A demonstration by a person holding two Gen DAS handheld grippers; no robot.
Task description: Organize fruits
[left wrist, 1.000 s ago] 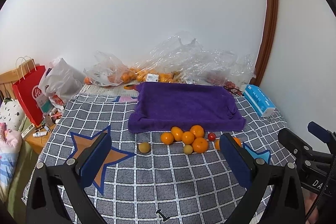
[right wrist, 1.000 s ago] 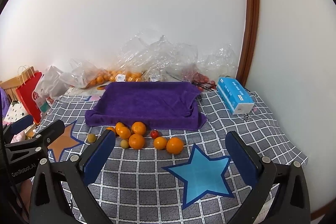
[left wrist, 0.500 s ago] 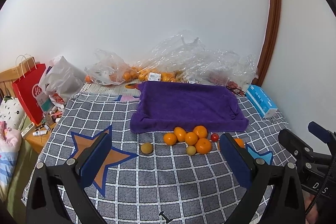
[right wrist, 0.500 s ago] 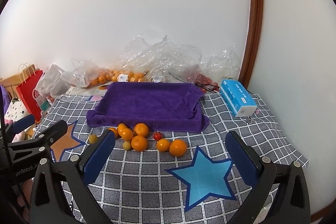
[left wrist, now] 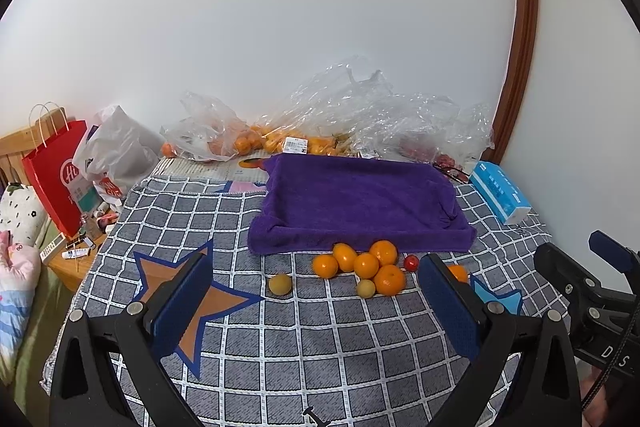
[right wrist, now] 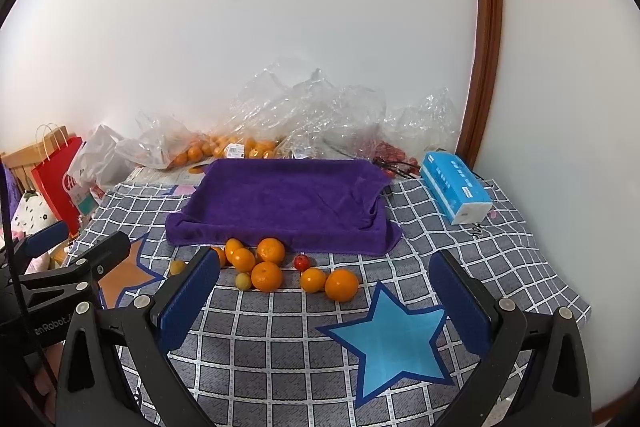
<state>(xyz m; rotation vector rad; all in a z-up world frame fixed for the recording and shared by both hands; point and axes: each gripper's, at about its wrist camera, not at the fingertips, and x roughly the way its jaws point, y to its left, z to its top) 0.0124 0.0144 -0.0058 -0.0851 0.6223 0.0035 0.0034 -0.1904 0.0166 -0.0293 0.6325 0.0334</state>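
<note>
My left gripper hangs level, jaws spread wide, nothing between the blue pads. My right gripper likewise: jaws wide apart, empty, pointing at the far wall. The two sit side by side, near each other, each one's black frame showing at the other's edge.

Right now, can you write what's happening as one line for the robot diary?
stage: approach | left gripper: open, empty | right gripper: open, empty | oranges: loose on checked cloth | purple towel: bare
</note>
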